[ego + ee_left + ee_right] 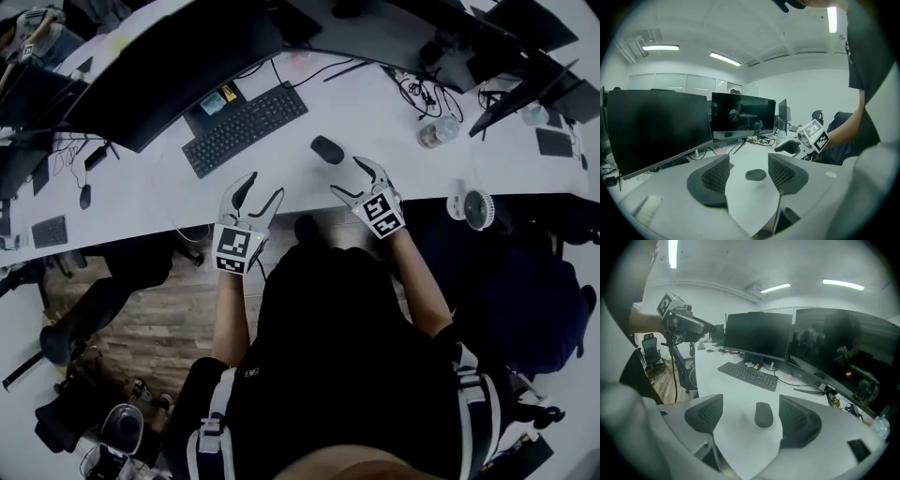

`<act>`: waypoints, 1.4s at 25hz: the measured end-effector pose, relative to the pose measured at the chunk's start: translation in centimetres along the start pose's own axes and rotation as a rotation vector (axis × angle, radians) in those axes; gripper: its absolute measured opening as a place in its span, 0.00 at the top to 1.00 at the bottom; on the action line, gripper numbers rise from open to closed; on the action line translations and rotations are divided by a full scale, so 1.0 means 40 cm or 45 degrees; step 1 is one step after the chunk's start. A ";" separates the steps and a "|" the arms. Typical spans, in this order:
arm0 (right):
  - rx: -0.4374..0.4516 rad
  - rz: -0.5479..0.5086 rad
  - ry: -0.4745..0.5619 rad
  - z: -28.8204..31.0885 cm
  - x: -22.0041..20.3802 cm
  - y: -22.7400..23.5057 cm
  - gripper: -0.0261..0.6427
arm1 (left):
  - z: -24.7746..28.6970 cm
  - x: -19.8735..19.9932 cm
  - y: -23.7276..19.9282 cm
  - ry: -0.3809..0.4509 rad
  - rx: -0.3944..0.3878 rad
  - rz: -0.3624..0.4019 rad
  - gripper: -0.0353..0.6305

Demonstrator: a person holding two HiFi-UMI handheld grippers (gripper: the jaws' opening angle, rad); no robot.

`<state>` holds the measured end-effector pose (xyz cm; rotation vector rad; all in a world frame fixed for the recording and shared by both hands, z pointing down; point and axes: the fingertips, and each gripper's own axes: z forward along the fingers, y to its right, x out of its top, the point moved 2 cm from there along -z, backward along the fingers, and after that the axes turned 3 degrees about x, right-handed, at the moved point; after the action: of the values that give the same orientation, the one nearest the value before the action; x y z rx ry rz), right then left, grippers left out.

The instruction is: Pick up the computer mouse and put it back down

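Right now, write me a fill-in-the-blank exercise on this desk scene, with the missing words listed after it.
1. In the head view, the computer mouse rests on the white desk just right of the black ______.
2. The left gripper and the right gripper both hover at the desk edge with their jaws ______.
3. The gripper nearer the computer mouse is the ______ one.

Missing words: keyboard; open; right.
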<state>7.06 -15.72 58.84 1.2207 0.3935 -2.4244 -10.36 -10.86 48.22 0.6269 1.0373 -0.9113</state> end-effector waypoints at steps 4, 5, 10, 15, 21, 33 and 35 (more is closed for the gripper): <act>-0.041 0.026 -0.019 0.022 0.001 0.007 0.40 | 0.047 -0.017 -0.031 -0.022 -0.077 0.019 0.56; -0.043 0.030 -0.024 0.025 0.001 0.009 0.40 | 0.056 -0.014 -0.035 -0.022 -0.083 0.029 0.56; -0.041 0.059 -0.065 0.039 -0.018 0.017 0.40 | 0.076 -0.030 -0.047 -0.041 -0.104 0.022 0.56; 0.000 0.045 -0.043 0.083 0.012 0.020 0.41 | 0.068 -0.060 -0.079 -0.082 -0.075 -0.001 0.56; 0.051 0.028 -0.032 0.126 0.023 0.056 0.41 | 0.088 -0.036 -0.114 -0.046 -0.010 -0.077 0.56; 0.100 0.111 -0.058 0.181 -0.043 0.136 0.41 | 0.171 -0.023 -0.115 -0.131 0.010 -0.027 0.56; 0.117 0.114 -0.071 0.197 -0.058 0.139 0.41 | 0.180 -0.034 -0.110 -0.152 0.007 -0.034 0.56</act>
<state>5.40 -23.40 64.92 1.1796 0.2087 -2.4165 -11.24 -18.35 52.21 0.5577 0.9386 -0.9635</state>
